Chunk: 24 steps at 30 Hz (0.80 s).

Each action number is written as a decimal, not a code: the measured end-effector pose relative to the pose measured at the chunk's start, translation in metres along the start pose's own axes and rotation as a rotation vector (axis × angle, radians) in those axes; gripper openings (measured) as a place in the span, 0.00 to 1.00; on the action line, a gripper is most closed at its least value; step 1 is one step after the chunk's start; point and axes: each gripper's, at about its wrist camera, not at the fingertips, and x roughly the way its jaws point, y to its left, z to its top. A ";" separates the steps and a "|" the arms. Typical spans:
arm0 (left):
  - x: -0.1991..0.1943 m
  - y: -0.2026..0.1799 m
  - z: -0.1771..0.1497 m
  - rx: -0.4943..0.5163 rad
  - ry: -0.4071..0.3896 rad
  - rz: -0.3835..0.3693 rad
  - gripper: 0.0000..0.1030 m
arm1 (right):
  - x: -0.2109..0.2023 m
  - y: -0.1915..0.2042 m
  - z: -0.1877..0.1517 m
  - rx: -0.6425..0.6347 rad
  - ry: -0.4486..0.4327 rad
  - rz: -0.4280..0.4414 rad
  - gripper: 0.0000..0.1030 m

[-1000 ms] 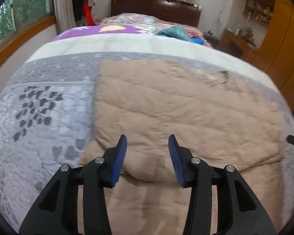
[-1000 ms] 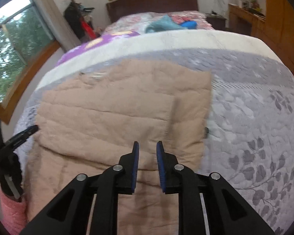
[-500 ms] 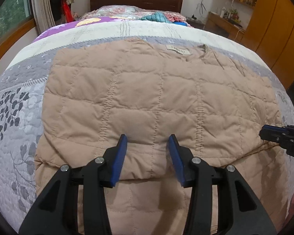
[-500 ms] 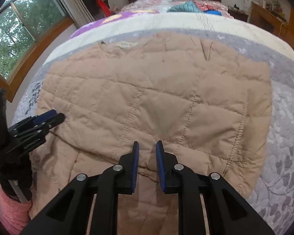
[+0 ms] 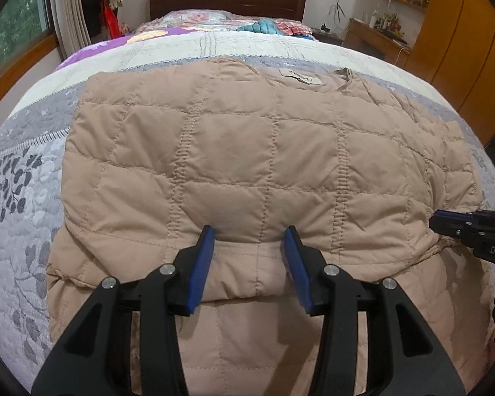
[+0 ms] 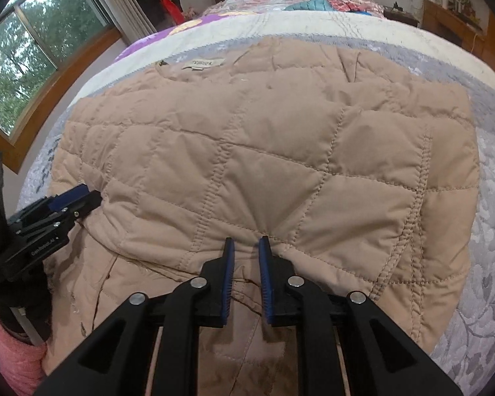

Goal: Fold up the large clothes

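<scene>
The left wrist view shows the beige quilted padded jacket [image 5: 247, 165] on the grey floral bedspread [image 5: 19, 204], its folded edge between the open left gripper [image 5: 249, 234] and the narrowly open right gripper [image 6: 246, 242], so slippery padding may slide and spoil the fold.

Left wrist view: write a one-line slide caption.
Left gripper, jaws apart, at the folded edge of a tan quilted jacket spread on a grey floral bedspread.

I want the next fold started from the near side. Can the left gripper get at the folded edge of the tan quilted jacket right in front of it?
Probably yes. The left gripper stands open with its tips at the folded edge of the tan quilted jacket, nothing between or over them. The right gripper works farther along, clear of it.
</scene>
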 end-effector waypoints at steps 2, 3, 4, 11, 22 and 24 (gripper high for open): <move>-0.002 -0.001 0.003 -0.007 0.007 0.007 0.44 | -0.006 0.002 -0.001 -0.006 -0.015 0.004 0.14; -0.006 0.001 0.006 -0.017 0.017 0.001 0.42 | -0.014 0.003 -0.003 -0.006 -0.036 0.025 0.18; -0.014 0.003 0.006 -0.031 0.021 -0.012 0.42 | -0.023 0.004 -0.006 -0.002 -0.062 0.054 0.18; -0.124 0.050 -0.034 -0.061 -0.126 -0.104 0.70 | -0.132 -0.013 -0.083 -0.065 -0.227 0.133 0.34; -0.184 0.144 -0.194 -0.191 -0.018 0.022 0.75 | -0.166 -0.068 -0.240 0.058 -0.160 0.091 0.57; -0.187 0.149 -0.215 -0.215 -0.007 0.009 0.75 | -0.167 -0.071 -0.258 0.074 -0.153 0.123 0.60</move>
